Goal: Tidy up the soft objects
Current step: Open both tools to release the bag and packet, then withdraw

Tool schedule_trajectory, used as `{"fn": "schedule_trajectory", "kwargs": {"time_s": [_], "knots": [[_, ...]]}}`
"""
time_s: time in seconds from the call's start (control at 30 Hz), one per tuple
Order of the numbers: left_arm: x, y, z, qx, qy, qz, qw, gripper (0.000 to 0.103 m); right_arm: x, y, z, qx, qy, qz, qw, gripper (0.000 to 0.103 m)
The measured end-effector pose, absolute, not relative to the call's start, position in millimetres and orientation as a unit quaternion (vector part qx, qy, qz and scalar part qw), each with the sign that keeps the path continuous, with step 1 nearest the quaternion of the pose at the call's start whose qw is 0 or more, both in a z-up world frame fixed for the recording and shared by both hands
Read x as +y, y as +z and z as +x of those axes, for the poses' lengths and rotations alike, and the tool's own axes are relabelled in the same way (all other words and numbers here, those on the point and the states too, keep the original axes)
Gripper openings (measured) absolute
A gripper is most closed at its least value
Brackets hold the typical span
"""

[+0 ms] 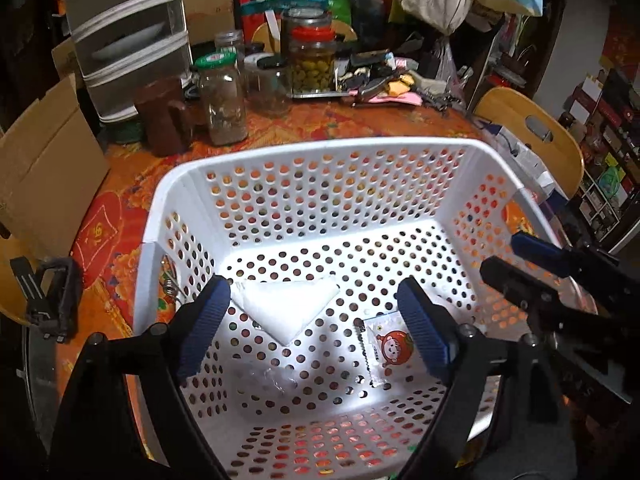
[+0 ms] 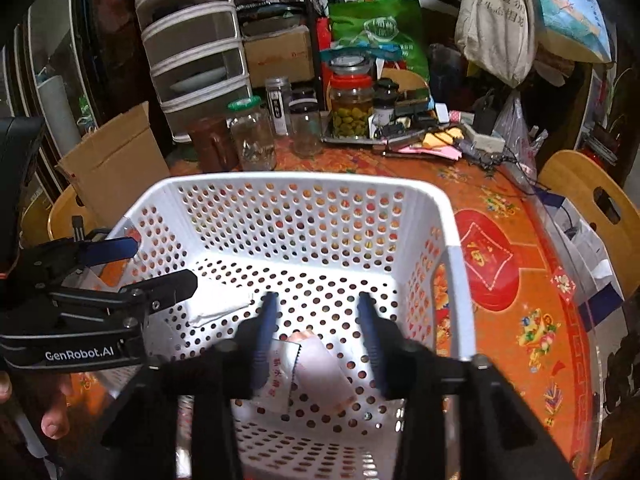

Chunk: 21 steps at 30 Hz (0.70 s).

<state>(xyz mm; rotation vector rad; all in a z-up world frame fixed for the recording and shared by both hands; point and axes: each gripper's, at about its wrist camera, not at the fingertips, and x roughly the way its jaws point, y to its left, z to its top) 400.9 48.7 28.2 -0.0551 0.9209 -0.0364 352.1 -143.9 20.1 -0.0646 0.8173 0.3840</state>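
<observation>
A white perforated basket (image 1: 320,148) stands on the table, and also shows in the right wrist view (image 2: 312,179). On its floor lie a folded white tissue pack (image 1: 286,304), a small packet with a red cartoon face (image 1: 390,350) and a clear crumpled wrapper (image 1: 276,380). My left gripper (image 1: 316,328) is open and empty above the basket floor. My right gripper (image 2: 318,336) is open and empty, above the packet (image 2: 316,368). The tissue pack (image 2: 218,304) lies to its left. The right gripper (image 1: 516,256) reaches over the basket's right rim, the left gripper (image 2: 160,268) over the left rim.
Glass jars (image 1: 224,100) (image 2: 352,108), a brown mug (image 1: 168,116), a plastic drawer unit (image 1: 128,32) and clutter stand behind the basket on the orange patterned tablecloth (image 2: 500,264). A cardboard box (image 1: 44,168) is at the left, wooden chairs (image 1: 532,132) at the right.
</observation>
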Motion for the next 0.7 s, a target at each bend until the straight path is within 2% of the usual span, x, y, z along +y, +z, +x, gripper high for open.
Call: {"fn": "schedule_trajectory", "kwargs": {"time_s": [0.07, 0.1, 0.2, 0.27, 0.3, 0.47, 0.7], "knots": [[49, 36, 392, 0.436, -0.022, -0.031, 0.899, 0.084, -145, 27, 345, 0.382, 0.185, -0.032, 0.905, 0.071], [50, 40, 384, 0.43, -0.025, -0.03, 0.902, 0.084, -148, 32, 338, 0.372, 0.186, -0.032, 0.909, 0.073], [54, 59, 347, 0.4, -0.023, -0.029, 0.916, 0.088, -156, 42, 316, 0.351, 0.191, -0.029, 0.916, 0.074], [59, 69, 314, 0.368, -0.031, -0.033, 0.929, 0.101, -164, 49, 295, 0.33, 0.195, -0.025, 0.923, 0.075], [61, 72, 297, 0.354, -0.035, -0.032, 0.934, 0.103, -170, 52, 280, 0.317, 0.198, -0.023, 0.927, 0.078], [70, 63, 225, 0.329, -0.042, -0.029, 0.943, 0.103, -193, 47, 219, 0.284, 0.201, -0.012, 0.937, 0.09], [87, 33, 157, 0.315, -0.032, -0.069, 0.946, 0.103, -207, 1, 156, 0.297, 0.211, 0.016, 0.931, 0.09]]}}
